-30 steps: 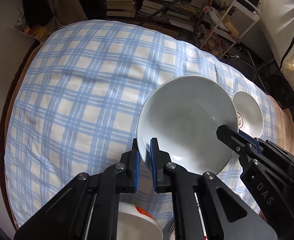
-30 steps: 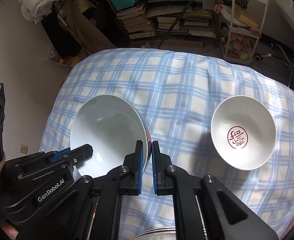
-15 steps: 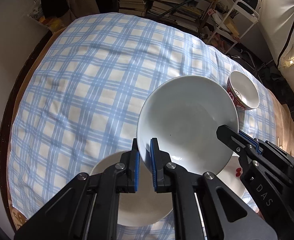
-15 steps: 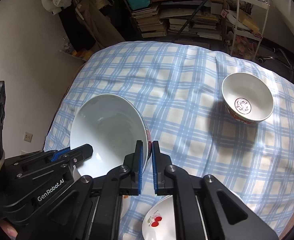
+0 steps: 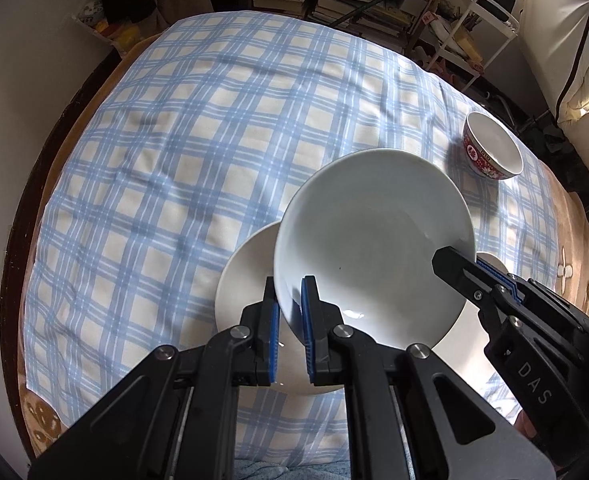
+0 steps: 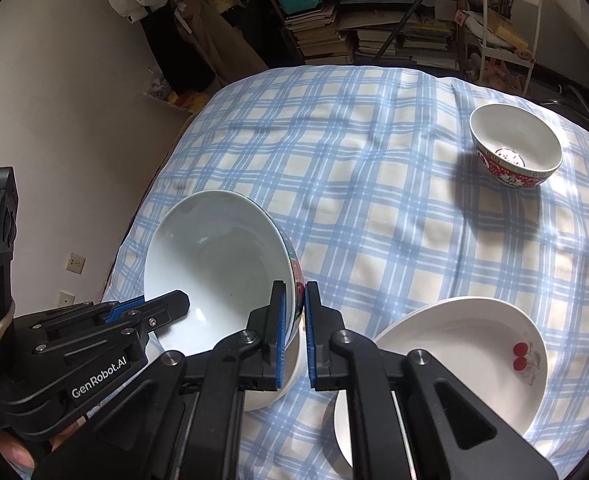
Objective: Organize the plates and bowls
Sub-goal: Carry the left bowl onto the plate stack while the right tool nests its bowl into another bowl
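both tongs are clenched on the big white bowl (image 5: 370,248): my left gripper (image 5: 290,312) grasps one rim, my right gripper (image 6: 294,316) the opposite rim. a second ago the bowl hung over bare cloth; now it is carried above the white plate (image 5: 242,276), beside the cherry plate (image 6: 474,344). i judge lowering comes next.

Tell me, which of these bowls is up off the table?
The big white bowl, tilted and pinched at opposite rims by the left gripper and right gripper. The small red-patterned bowl stands alone on the checked tablecloth, untouched.
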Demonstrator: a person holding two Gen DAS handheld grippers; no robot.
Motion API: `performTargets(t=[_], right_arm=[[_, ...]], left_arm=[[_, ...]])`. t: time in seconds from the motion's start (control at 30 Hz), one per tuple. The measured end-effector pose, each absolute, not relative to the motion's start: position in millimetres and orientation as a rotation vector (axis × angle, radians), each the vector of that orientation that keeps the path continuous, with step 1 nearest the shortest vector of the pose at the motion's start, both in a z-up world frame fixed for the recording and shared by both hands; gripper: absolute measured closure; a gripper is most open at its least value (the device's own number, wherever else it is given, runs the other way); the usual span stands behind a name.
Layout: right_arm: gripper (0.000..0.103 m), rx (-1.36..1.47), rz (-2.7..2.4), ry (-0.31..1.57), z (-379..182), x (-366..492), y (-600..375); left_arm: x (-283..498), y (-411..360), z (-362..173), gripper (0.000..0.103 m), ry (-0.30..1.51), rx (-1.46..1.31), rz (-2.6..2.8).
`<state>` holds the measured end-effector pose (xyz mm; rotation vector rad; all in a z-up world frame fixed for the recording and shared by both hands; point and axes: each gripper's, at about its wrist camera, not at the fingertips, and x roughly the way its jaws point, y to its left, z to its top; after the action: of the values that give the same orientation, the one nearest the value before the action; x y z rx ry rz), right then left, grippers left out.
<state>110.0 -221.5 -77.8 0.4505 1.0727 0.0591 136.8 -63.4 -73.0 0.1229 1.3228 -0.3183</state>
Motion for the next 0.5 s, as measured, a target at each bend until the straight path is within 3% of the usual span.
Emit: performTargets(t=[0.5], right_arm=[[0.093, 0.433, 0.055, 1.052, -94, 91, -195]], left_arm=[[118, -43, -89, 0.092, 1.312, 0.145, -0.31]])
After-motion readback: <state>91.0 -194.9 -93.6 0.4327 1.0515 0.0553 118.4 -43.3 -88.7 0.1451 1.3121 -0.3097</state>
